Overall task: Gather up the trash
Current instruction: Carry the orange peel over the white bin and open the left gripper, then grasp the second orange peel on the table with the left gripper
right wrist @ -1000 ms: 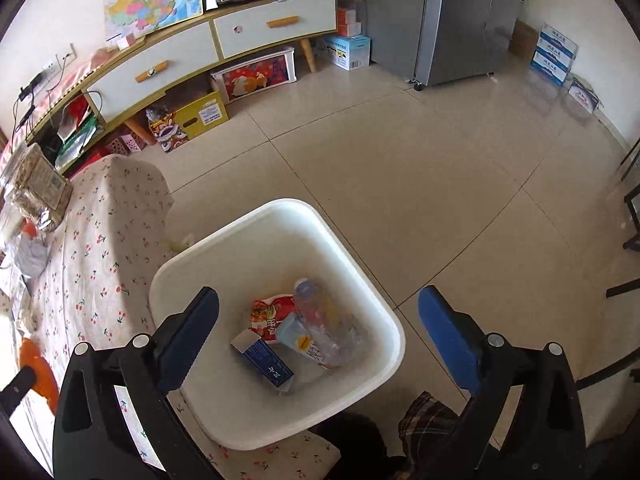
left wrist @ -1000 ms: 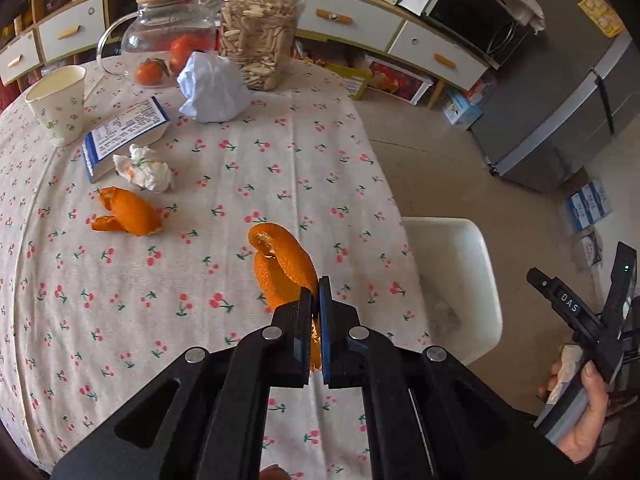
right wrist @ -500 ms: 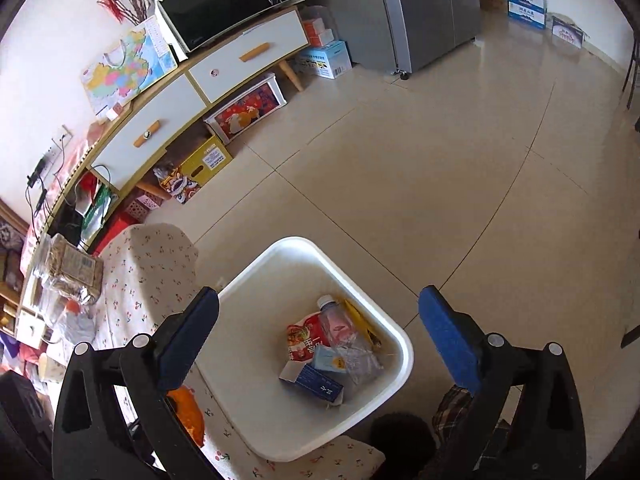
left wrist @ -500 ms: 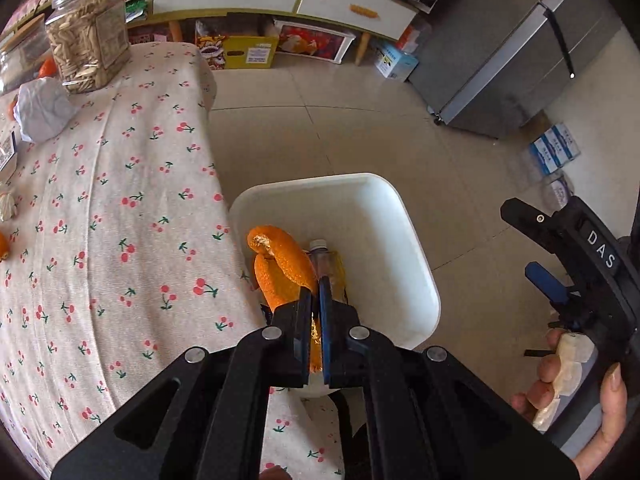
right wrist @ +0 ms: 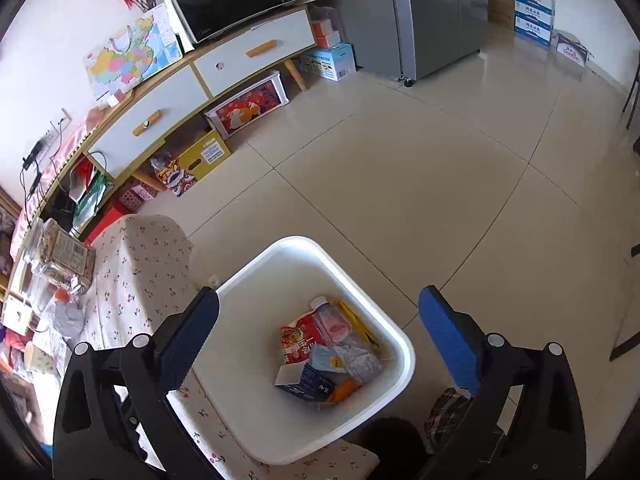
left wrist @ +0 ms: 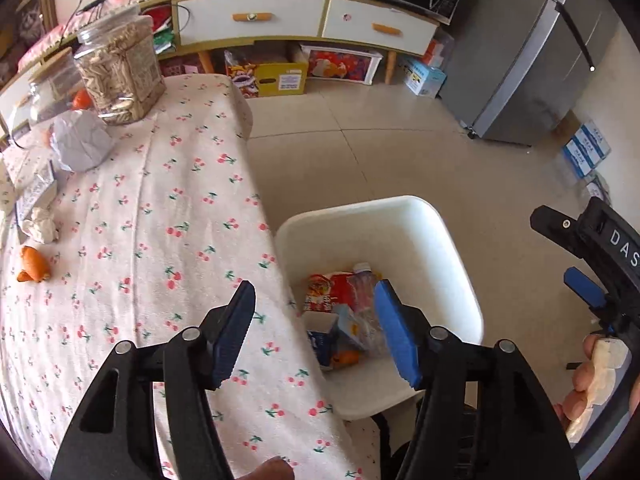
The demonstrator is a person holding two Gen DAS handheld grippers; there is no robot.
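The left gripper (left wrist: 316, 332) was seen opening, nothing between its jaws; the right gripper (right wrist: 320, 340) was spread wide and empty. One orange peel (left wrist: 346, 358) lay half hidden among cartons in the white bin (left wrist: 400, 208); one more peel (left wrist: 34, 270) was left at the tablecloth's (left wrist: 160, 220) left edge

I see a smooth white plastic bin (right wrist: 402, 354), matt cherry-print cloth over the counter (left wrist: 132, 240), glossy beige floor tiles (right wrist: 400, 184), and a brushed grey metal fridge (right wrist: 436, 12).
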